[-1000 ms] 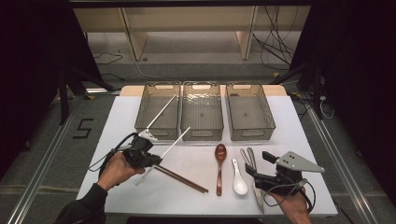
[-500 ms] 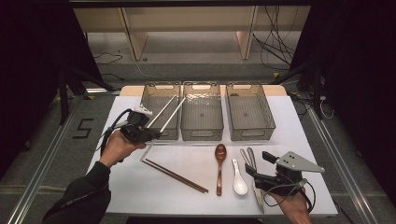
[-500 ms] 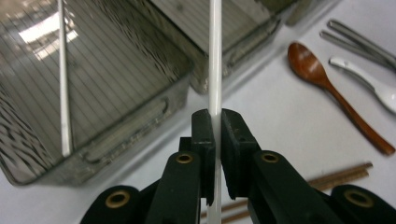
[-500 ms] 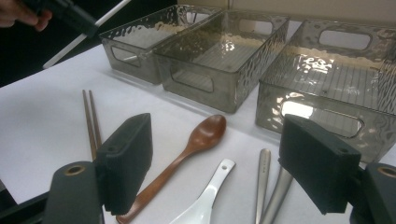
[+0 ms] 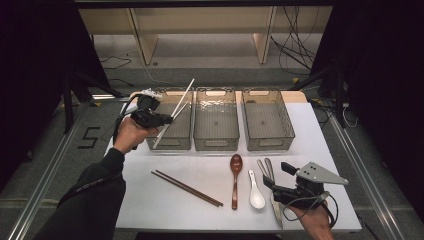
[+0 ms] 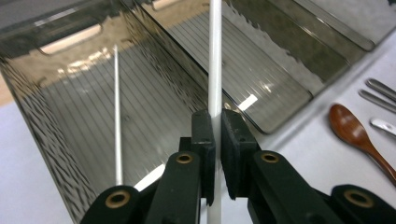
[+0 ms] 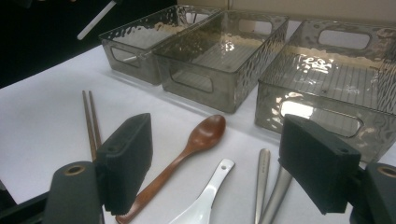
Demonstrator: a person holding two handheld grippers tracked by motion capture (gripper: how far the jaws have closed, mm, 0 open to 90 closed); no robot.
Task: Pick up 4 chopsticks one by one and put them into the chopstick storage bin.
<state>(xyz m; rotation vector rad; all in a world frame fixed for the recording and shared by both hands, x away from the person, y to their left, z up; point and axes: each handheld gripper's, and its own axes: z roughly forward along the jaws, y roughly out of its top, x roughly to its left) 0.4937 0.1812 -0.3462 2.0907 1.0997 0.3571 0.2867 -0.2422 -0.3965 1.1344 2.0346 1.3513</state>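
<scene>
Left gripper [image 5: 167,119] pinched one white chopstick [image 6: 215,70] near its middle, jaws tight, holding it tilted over the left bin [image 5: 186,141], where a second white chopstick [image 6: 116,116] already lay. Such a thin stick, gripped at one spot, could have pivoted or slipped and dropped across the rim onto the table [image 5: 150,200]. Right gripper [image 7: 215,168] rested with jaws wide and empty, near the spoons [image 7: 187,149] and brown chopsticks [image 5: 187,188].

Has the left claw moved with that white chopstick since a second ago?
Yes. The left claw, shut on the white chopstick, has gone from the table's front area, near the brown chopsticks, up and away to the left bin.
</scene>
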